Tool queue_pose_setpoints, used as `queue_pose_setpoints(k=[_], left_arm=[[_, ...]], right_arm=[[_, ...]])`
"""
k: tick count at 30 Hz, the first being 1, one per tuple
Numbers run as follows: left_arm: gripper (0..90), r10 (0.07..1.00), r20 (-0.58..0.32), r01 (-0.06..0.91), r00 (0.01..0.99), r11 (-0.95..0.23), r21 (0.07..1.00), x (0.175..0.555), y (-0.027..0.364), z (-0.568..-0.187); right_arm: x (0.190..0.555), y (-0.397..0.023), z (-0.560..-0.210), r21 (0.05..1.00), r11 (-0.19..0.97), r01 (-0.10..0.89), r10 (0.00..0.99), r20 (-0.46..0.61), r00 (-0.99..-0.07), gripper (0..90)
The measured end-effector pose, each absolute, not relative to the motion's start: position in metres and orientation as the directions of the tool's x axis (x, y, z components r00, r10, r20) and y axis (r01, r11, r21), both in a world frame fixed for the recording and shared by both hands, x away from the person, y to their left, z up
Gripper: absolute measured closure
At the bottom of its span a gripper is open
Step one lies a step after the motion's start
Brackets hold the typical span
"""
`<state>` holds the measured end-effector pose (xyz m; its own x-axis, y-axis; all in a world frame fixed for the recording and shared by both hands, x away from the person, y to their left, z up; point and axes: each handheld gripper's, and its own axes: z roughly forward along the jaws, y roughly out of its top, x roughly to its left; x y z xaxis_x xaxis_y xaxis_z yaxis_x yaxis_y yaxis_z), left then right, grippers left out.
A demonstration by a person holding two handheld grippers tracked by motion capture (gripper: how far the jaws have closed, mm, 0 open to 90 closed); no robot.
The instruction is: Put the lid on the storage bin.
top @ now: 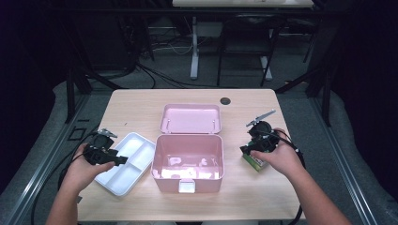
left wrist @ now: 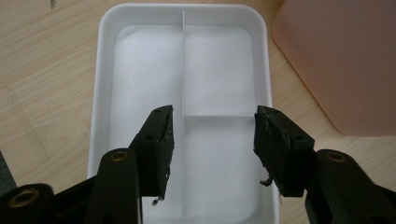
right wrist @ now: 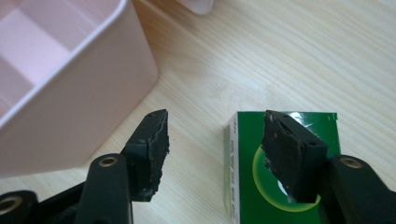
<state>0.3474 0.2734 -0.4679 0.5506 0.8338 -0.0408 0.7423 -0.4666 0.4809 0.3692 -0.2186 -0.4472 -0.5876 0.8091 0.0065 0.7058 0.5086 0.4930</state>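
Two grippers work over the table (top: pixel 141 105). Left gripper (left wrist: pixel 212 140) hovers above the white divided tray (left wrist: pixel 105 70), fingers released, nothing between them. Centre: pink box (top: pixel 187 157) stands with its lid (top: pixel 191 118) open. Right gripper (right wrist: pixel 212 144) hovers over the green carton (right wrist: pixel 243 140) lying on the table beside the box, fingers parted, not gripping it.

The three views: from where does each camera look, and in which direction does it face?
High view: above the person's side, facing forward and down on the table; forearms and both claws show.
Left gripper view: on the left claw, looking down into the white tray; open jaws show.
Right gripper view: on the right claw, over the green box.
All three show the pink box.
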Motion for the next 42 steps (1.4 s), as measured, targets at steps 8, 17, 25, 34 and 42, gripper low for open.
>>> queue_pose_setpoints(k=[8, 17, 25, 34, 42], left_arm=[[48.0, 0.835, -0.043, 0.744, 0.548, -0.463, 0.482, 0.348, 0.275, -0.469], [47.6, 0.831, -0.052, 0.736, 0.554, -0.460, 0.496, 0.347, 0.274, -0.466], [47.7, 0.832, -0.055, 0.740, 0.552, -0.458, 0.494, 0.348, 0.275, -0.467], [47.4, 0.833, -0.060, 0.742, 0.550, -0.454, 0.493, 0.349, 0.274, -0.468], [47.3, 0.831, -0.063, 0.743, 0.553, -0.457, 0.490, 0.349, 0.273, -0.468]], right_arm=[[0.384, -0.229, -0.444, 0.442, 0.502, 0.743, 0.822, 0.024, -0.569, 33.5], [0.402, -0.237, -0.444, 0.340, 0.542, 0.769, 0.811, 0.029, -0.585, 22.4], [0.416, -0.239, -0.459, 0.226, 0.556, 0.800, 0.820, 0.009, -0.572, 15.6], [0.426, -0.241, -0.468, 0.180, 0.554, 0.813, 0.828, -0.015, -0.561, 14.5], [0.431, -0.244, -0.477, 0.163, 0.541, 0.825, 0.838, -0.020, -0.546, 14.4]])
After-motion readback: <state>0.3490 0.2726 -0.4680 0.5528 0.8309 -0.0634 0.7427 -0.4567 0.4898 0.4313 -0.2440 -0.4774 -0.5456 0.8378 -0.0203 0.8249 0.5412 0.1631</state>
